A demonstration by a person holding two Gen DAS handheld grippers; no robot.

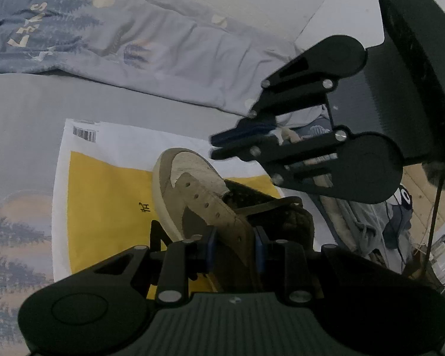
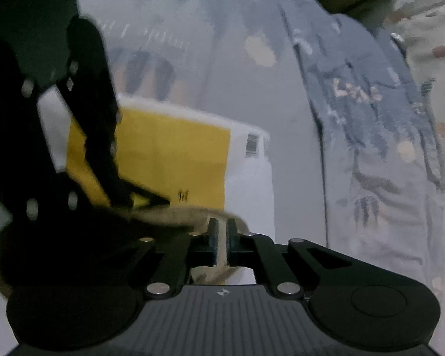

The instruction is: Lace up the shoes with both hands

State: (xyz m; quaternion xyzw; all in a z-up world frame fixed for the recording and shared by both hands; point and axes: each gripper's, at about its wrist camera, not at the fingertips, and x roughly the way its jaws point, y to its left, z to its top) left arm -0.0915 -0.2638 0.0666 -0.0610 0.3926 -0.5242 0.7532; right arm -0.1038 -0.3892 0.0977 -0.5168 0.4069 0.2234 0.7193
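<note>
While the left gripper [image 1: 234, 247] clamps the eyelet flap of the tan shoe [image 1: 192, 195], that shoe lies on a yellow-and-white bag [image 1: 103, 190] bearing a barcode label [image 1: 84, 133] and black characters too small to read. The right gripper [image 2: 221, 237] hovers above the toe, fingers nearly together, gripping nothing I can make out.

1. Shoes: 1, tan sneaker [image 1: 190, 190], centre, near.
2. Grippers: 2, left gripper [image 1: 234, 249] near, right gripper [image 1: 219, 145] far right.
3. Bags: 1 yellow/white mailer bag [image 1: 103, 184] under shoe.
4. Quilts: 1 blue quilt [image 1: 127, 41], far left.
5. Barcode labels: 1 [image 1: 84, 133], bag's far left corner.
</note>
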